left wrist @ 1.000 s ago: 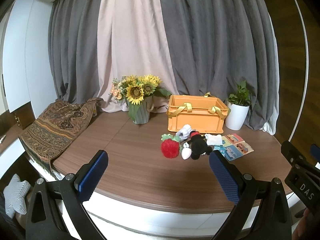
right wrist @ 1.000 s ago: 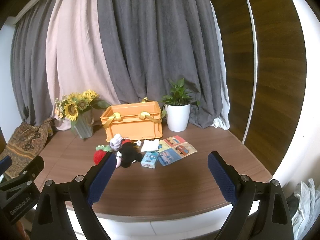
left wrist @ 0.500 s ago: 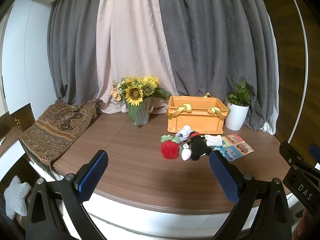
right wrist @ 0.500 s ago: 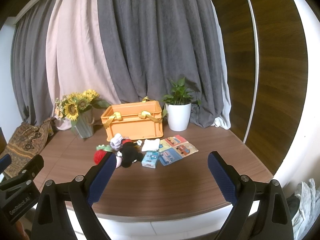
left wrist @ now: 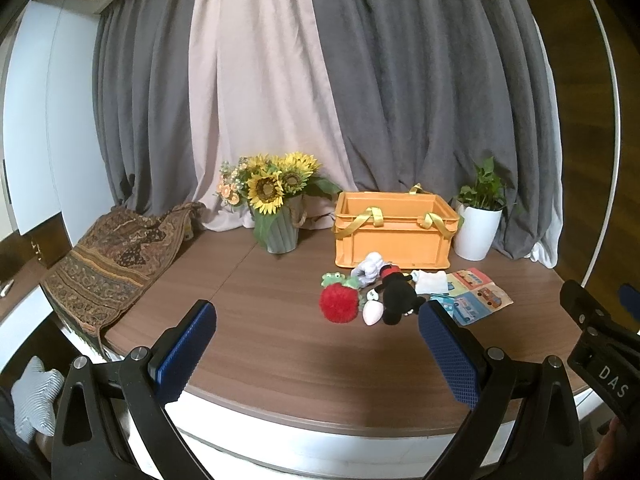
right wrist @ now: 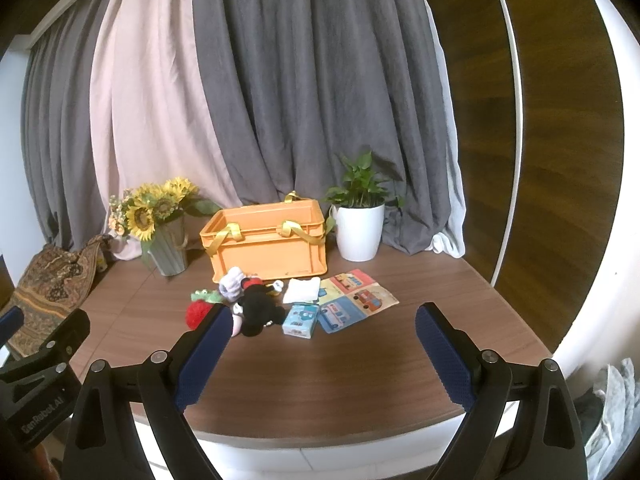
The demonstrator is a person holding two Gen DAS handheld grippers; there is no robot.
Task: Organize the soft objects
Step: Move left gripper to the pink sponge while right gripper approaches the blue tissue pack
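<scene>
A heap of soft toys lies on the brown table in front of an orange crate (left wrist: 394,230) (right wrist: 268,242) with yellow handles. The heap holds a red fluffy ball (left wrist: 338,303) (right wrist: 199,313), a green frog toy (left wrist: 333,279) (right wrist: 205,295), a black mouse plush (left wrist: 396,296) (right wrist: 258,309) and a pale grey-white plush (left wrist: 370,266) (right wrist: 233,282). A folded white cloth (left wrist: 430,282) (right wrist: 302,290), a small blue box (right wrist: 301,319) and a picture cloth book (left wrist: 478,295) (right wrist: 354,294) lie to their right. My left gripper (left wrist: 316,350) and right gripper (right wrist: 322,350) both stand open at the table's near edge, well short of the toys.
A vase of sunflowers (left wrist: 276,208) (right wrist: 162,226) stands left of the crate, a white potted plant (left wrist: 478,220) (right wrist: 360,222) to its right. A patterned throw (left wrist: 112,256) drapes over the table's left end. Grey and pink curtains hang behind. A wooden wall (right wrist: 560,140) is on the right.
Both views have barely shifted; the left gripper has tilted up very slightly. The toys and crate lie as before, and both grippers stay open.
</scene>
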